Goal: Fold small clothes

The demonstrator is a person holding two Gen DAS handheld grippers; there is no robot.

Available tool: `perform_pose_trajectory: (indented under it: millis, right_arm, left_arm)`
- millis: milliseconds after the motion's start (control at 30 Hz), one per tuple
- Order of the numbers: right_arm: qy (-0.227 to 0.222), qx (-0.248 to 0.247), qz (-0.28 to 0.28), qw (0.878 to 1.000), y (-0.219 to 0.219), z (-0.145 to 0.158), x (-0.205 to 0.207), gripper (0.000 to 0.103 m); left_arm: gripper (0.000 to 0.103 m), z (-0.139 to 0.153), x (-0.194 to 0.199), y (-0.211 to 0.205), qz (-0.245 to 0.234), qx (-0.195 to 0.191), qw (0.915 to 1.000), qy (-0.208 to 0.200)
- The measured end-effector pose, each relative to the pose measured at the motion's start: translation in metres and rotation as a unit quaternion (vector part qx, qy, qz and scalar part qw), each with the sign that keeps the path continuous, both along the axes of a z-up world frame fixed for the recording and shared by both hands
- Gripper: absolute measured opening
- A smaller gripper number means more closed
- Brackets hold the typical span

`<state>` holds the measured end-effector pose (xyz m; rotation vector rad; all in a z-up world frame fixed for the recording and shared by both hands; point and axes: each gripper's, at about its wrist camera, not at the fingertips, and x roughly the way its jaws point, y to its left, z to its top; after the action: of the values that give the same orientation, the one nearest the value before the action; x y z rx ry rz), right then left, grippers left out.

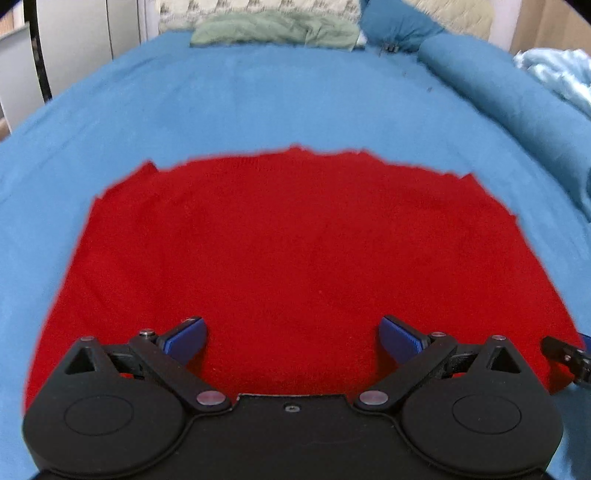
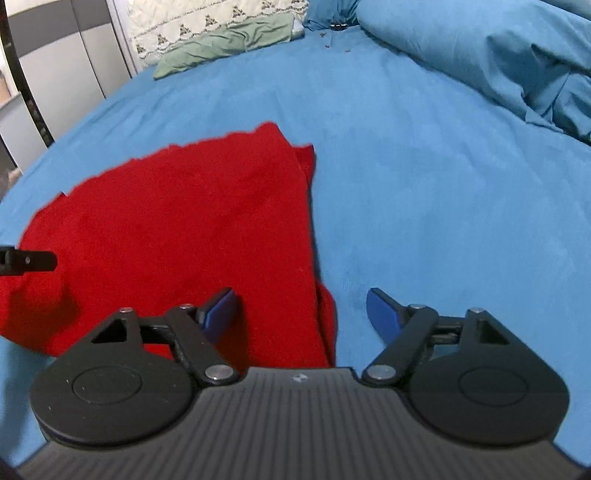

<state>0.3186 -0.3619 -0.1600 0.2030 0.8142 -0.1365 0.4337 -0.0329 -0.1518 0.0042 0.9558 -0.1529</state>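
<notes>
**Op:** Status check: red garment (image 1: 288, 258) lies flat on the blue bed sheet (image 1: 258, 103), spread wide under my left gripper (image 1: 291, 338). Far edge looks ragged and blurred in the left wrist view; can't make out sleeves or a collar.

**Eng:** Left jaws?

**Op:** Spread wide, blue pads (image 1: 186, 339) apart, nothing between them. They hover over the near part of the cloth; can't tell if they touch it.

**Eng:** Right side?

**Op:** My right gripper (image 2: 301, 312) is also wide open and holds nothing. It straddles the garment's (image 2: 177, 221) right edge: left pad over red fabric, right pad over bare sheet (image 2: 443, 203). That edge shows a doubled layer running along it, with a small flap sticking out near the gripper.

**Eng:** Grippers see each other?

**Op:** Yes. Right one's finger shows at the right margin of the left view, left one's at the left margin of the right view, both over the cloth.

**Eng:** Anything else on the bed?

**Op:** Green cloth (image 2: 225, 44) and a patterned pillow (image 2: 207, 22) at the far end, bunched blue duvet (image 2: 498, 55) on the right.
</notes>
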Motion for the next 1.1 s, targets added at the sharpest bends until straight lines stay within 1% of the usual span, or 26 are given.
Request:
perform_pose_trajectory:
  millis: [67,100,167,233,300,333,367,433,467,533,633,700,767,800,867,933,1000,1067,1100]
  right_arm:
    - [-0.014,-0.015,0.002,1.0,0.005,-0.006,-0.004,0.09]
    - [-0.02,-0.023,0.005,1.0,0.009,-0.007,-0.006,0.087]
    - [-0.029,-0.031,0.013,0.999,0.015,-0.009,-0.009,0.075]
    - [-0.035,-0.036,0.02,0.999,0.02,-0.01,-0.009,0.068]
    - [-0.038,-0.025,0.019,0.999,0.021,-0.011,-0.01,0.054]
    - [-0.039,-0.016,0.018,0.999,0.021,-0.011,-0.01,0.044]
    - [-0.037,-0.006,0.015,0.999,0.02,-0.01,-0.01,0.032]
    - [-0.031,0.016,0.004,0.999,0.017,-0.004,-0.008,0.026]
    - [-0.028,0.03,-0.005,0.999,0.016,0.0,-0.006,0.024]
    - [-0.035,0.076,-0.024,0.996,0.01,0.016,-0.004,0.023]
    - [-0.068,0.133,-0.019,0.989,0.014,0.054,0.0,0.023]
    - [-0.093,0.156,0.008,0.983,0.029,0.085,0.009,0.023]
    - [-0.115,0.163,0.049,0.979,0.055,0.114,0.02,0.023]
    - [-0.123,0.163,0.076,0.976,0.072,0.127,0.028,0.023]
    - [-0.131,0.165,0.13,0.969,0.11,0.144,0.041,0.023]
    - [-0.128,0.166,0.197,0.958,0.155,0.149,0.056,0.023]
    - [-0.102,0.163,0.262,0.946,0.203,0.138,0.072,0.022]
    - [-0.047,0.153,0.315,0.936,0.253,0.107,0.09,0.022]
    - [-0.02,0.143,0.328,0.934,0.272,0.089,0.096,0.022]
  left_arm:
    - [0.103,-0.01,0.004,-0.003,0.002,0.008,0.9999,0.014]
    - [0.103,-0.014,0.005,-0.005,-0.003,0.015,0.9998,0.012]
    - [0.103,-0.016,0.005,-0.009,-0.01,0.028,0.9995,0.011]
    - [0.103,-0.017,0.008,-0.008,-0.009,0.023,0.9995,0.019]
    - [0.103,-0.017,0.01,-0.006,-0.013,0.017,0.9995,0.024]
    - [0.103,-0.017,0.011,-0.007,-0.019,0.019,0.9993,0.025]
    - [0.103,-0.017,0.012,-0.008,-0.026,0.021,0.9991,0.026]
    - [0.103,-0.016,0.013,-0.006,-0.028,0.02,0.9989,0.031]
    - [0.103,-0.016,0.017,-0.006,-0.024,0.017,0.9989,0.036]
    - [0.103,-0.014,0.02,-0.006,-0.014,0.014,0.999,0.041]
    - [0.103,-0.006,0.022,0.0,-0.007,0.006,0.999,0.043]
    - [0.103,0.007,0.019,0.012,-0.007,-0.001,0.9997,0.024]
    - [0.103,0.025,0.01,0.032,-0.006,0.006,0.9999,-0.008]
    - [0.103,0.031,0.006,0.042,-0.008,0.009,0.9998,-0.016]
    - [0.103,0.043,-0.005,0.069,-0.016,0.016,0.9995,-0.022]
    - [0.103,0.048,-0.021,0.095,-0.013,0.03,0.999,-0.03]
    - [0.103,0.046,-0.037,0.117,-0.014,0.045,0.9985,-0.029]
    - [0.103,0.036,-0.051,0.134,-0.02,0.054,0.9982,-0.017]
    - [0.103,0.031,-0.057,0.14,-0.022,0.057,0.9981,-0.011]
